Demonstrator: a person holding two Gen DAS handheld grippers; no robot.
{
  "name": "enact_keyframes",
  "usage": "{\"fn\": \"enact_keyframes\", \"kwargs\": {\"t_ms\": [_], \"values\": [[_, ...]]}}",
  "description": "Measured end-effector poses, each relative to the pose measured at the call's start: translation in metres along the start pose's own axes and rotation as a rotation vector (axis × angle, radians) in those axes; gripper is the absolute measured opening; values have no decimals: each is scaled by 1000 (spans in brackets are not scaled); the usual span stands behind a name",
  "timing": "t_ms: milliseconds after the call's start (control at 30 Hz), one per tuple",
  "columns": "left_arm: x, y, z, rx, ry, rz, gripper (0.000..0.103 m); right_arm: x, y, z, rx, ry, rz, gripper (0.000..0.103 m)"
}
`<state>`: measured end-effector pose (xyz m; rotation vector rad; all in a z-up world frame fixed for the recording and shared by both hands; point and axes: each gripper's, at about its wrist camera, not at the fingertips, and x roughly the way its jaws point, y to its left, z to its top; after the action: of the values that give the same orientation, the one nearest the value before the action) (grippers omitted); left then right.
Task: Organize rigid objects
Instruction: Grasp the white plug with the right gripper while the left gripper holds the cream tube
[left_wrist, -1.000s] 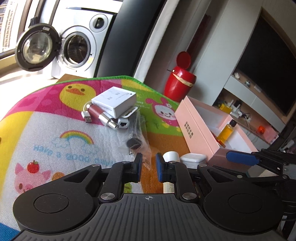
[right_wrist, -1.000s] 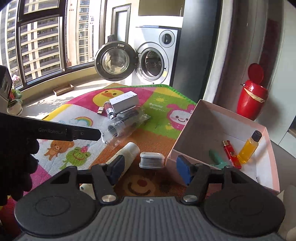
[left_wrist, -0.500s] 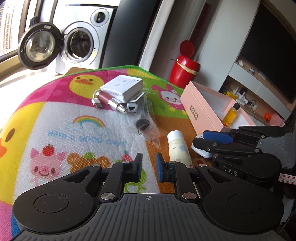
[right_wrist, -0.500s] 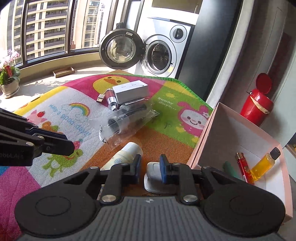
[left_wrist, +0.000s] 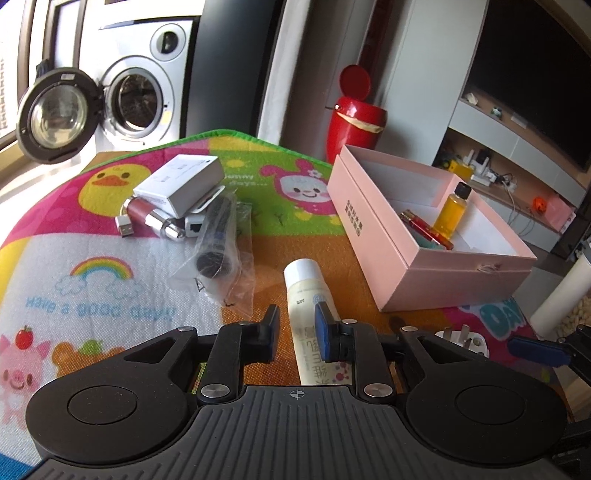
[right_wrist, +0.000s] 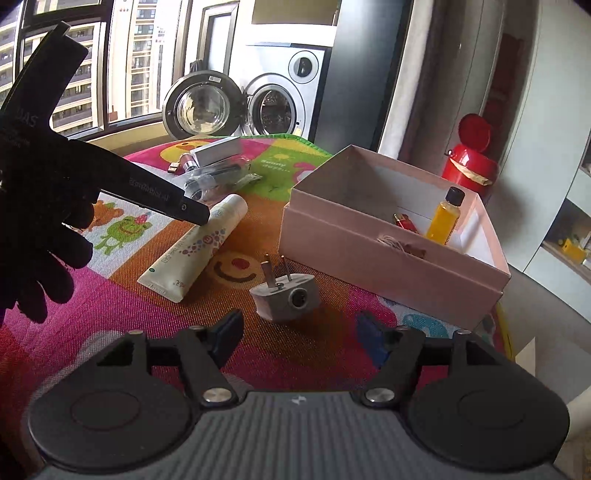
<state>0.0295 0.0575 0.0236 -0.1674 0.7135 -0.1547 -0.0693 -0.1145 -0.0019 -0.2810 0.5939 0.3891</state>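
A cream lotion tube (left_wrist: 308, 295) lies on the colourful mat and also shows in the right wrist view (right_wrist: 199, 242). My left gripper (left_wrist: 297, 326) is partly open, its fingers on either side of the tube, not clamping it. My right gripper (right_wrist: 299, 334) is open and empty, just behind a white plug adapter (right_wrist: 286, 295) that lies on the mat with its prongs up. The open pink box (left_wrist: 369, 229) holds a yellow bottle (left_wrist: 448, 214) and a red lighter (left_wrist: 424, 229); the box also shows in the right wrist view (right_wrist: 369, 251).
At the mat's far side lie a white box (left_wrist: 181, 182), a red USB stick (left_wrist: 142, 214) and a black item in a clear bag (left_wrist: 218, 240). A red bin (left_wrist: 354, 122) and a washing machine (left_wrist: 140, 96) with its door open stand beyond.
My right gripper has opened and let go of the white plug adapter, which now lies on the mat. My left gripper has opened slightly and moved over the lotion tube.
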Motion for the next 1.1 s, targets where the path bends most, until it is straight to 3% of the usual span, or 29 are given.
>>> {"fn": "enact_keyframes", "kwargs": {"t_ms": [33, 133, 233, 400, 700, 767, 800, 833, 1100], "values": [[1, -2, 0, 4, 5, -8, 23, 0, -1, -2, 11, -1, 4, 70], [9, -11, 0, 26, 35, -7, 37, 5, -5, -7, 57, 5, 29, 76], [18, -11, 1, 14, 77, -15, 35, 9, -5, -13, 103, 19, 45, 78], [21, -9, 0, 15, 60, -11, 30, 13, -9, -18, 152, 36, 58, 79], [-1, -5, -13, 52, 95, -52, 28, 25, -11, 2, 130, -1, 36, 78], [-5, -6, -15, 54, 97, -67, 28, 33, -14, 6, 154, 33, 44, 70], [-8, -7, -16, 61, 97, -73, 28, 35, -15, 6, 162, 48, 55, 53], [-10, -8, -17, 69, 96, -77, 28, 36, -17, 8, 168, 72, 70, 43], [-44, -29, -35, 204, 83, -163, 27, -6, -22, 1, 105, 60, 62, 39]]}}
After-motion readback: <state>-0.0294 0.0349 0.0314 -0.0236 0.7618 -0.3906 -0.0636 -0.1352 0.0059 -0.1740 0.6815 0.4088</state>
